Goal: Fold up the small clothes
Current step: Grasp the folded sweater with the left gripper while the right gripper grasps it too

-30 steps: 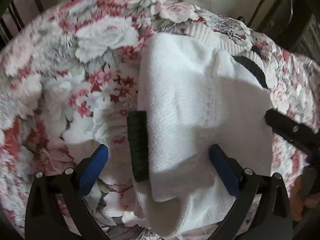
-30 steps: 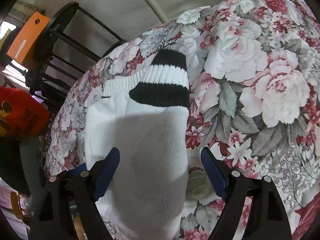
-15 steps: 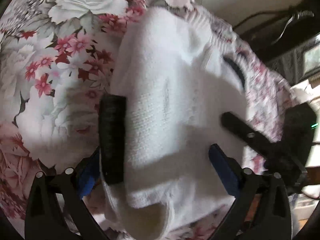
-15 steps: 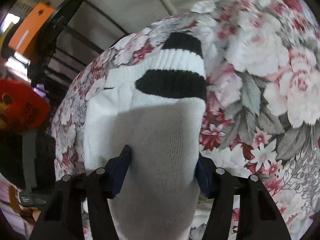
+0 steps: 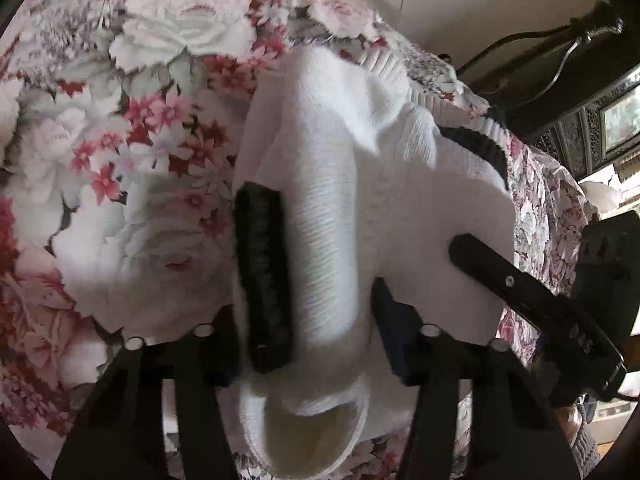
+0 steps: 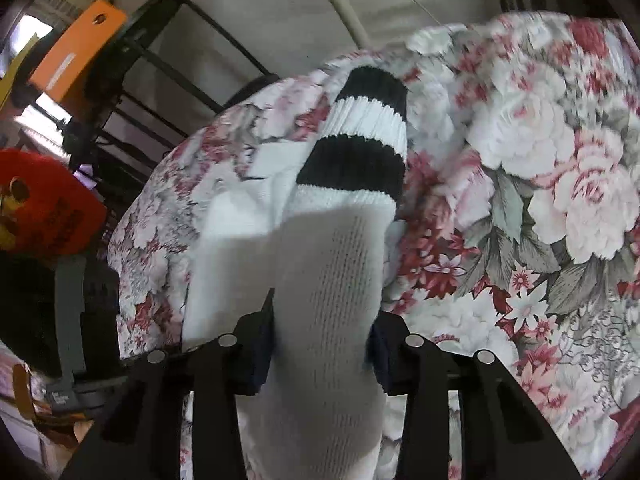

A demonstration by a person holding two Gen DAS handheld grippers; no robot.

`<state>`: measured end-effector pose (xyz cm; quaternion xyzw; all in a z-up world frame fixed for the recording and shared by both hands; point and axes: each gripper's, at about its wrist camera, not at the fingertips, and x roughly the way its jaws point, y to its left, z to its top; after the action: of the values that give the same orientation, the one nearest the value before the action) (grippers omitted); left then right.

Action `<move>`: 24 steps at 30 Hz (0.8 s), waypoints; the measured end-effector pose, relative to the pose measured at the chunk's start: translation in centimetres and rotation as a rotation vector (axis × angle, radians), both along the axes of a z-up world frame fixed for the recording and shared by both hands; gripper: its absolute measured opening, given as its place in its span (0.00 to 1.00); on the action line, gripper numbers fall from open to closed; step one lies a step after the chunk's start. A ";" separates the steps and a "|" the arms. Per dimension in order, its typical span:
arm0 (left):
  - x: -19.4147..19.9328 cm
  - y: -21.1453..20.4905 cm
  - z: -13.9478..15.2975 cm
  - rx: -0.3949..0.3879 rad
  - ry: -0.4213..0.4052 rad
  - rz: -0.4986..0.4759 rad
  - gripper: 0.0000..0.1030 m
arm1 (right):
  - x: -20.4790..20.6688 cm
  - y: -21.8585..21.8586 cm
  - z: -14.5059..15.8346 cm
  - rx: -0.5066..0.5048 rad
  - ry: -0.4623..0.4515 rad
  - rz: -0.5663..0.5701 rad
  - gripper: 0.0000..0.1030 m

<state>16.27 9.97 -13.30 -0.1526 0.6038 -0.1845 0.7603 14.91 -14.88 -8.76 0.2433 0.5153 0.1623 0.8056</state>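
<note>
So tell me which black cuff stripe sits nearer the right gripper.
The wider lower black stripe, bordering the sock's white foot; the other black stripe caps the cuff's far end.

socks (image 5: 332,200) lying on the floral cloth (image 5: 160,80), left gripper (image 5: 308,320) closing around one sock end, right gripper (image 6: 324,344) closing around the other sock (image 6: 332,280), chair frame (image 6: 160,40) behind the cloth

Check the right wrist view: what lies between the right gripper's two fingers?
In the right wrist view, the white sock with black cuff bands fills the gap of the closing right gripper.
</note>
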 end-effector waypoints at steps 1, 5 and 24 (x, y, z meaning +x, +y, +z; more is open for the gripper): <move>-0.3 -0.2 0.6 0.010 -0.015 -0.007 0.47 | -0.3 0.1 0.4 -0.004 -0.006 0.005 0.40; -0.9 -1.7 1.6 0.015 -0.024 -0.033 0.44 | -1.2 -0.7 1.5 -0.021 0.008 -0.014 0.39; -1.3 -3.9 -1.6 0.002 -0.008 -0.093 0.52 | -1.7 -3.2 -4.0 -0.019 0.145 -0.109 0.51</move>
<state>15.00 6.03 -14.92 -0.1231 0.6073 -0.2197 0.7535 13.20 -18.09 -12.72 0.2743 0.5599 0.0950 0.7761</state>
